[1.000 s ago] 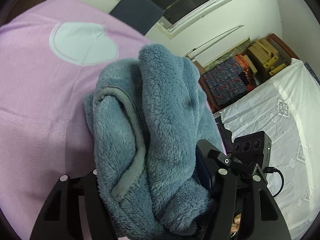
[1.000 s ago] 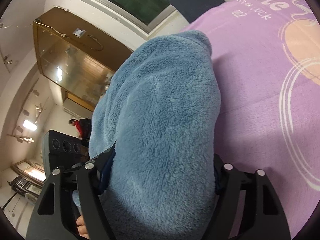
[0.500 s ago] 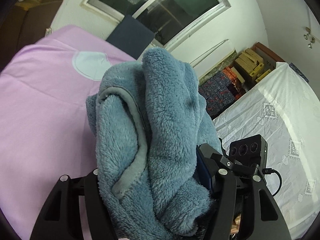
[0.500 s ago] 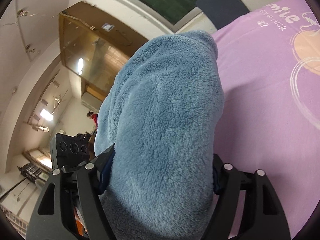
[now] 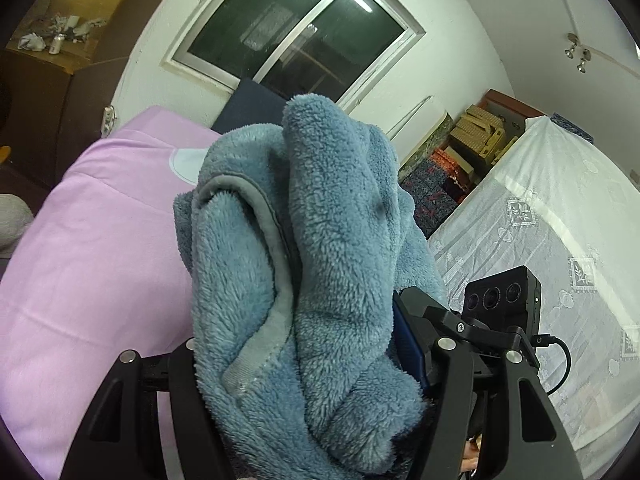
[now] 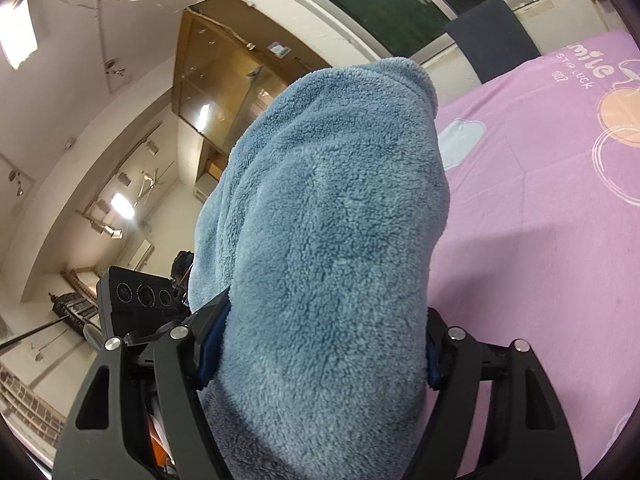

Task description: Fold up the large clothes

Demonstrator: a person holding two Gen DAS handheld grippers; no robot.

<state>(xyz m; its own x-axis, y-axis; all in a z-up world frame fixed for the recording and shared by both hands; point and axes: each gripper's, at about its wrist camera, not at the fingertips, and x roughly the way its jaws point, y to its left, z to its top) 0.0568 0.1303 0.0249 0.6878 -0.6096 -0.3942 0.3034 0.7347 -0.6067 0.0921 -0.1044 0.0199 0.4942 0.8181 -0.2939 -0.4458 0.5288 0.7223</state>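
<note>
A thick blue fleece garment (image 5: 320, 248) with a grey hem is bunched between the fingers of my left gripper (image 5: 304, 364), which is shut on it and holds it above the pink bed sheet (image 5: 92, 264). My right gripper (image 6: 320, 352) is shut on the same fleece garment (image 6: 332, 240), which fills the middle of the right wrist view. The two grippers are side by side; the right one's camera block (image 5: 504, 304) shows in the left wrist view. The fingertips are hidden by the fleece.
The pink sheet (image 6: 552, 208) with printed hearts and lettering covers the bed. A dark chair back (image 5: 252, 108) stands under the window (image 5: 304, 36). A white lace-covered surface (image 5: 560, 232) lies to the right, with stacked boxes (image 5: 476, 140) behind. A glass cabinet (image 6: 228, 84) stands at the left.
Both grippers have risen and tilted upward with the fleece. More of the window, wall and ceiling shows and less of the bed. The grips are unchanged.
</note>
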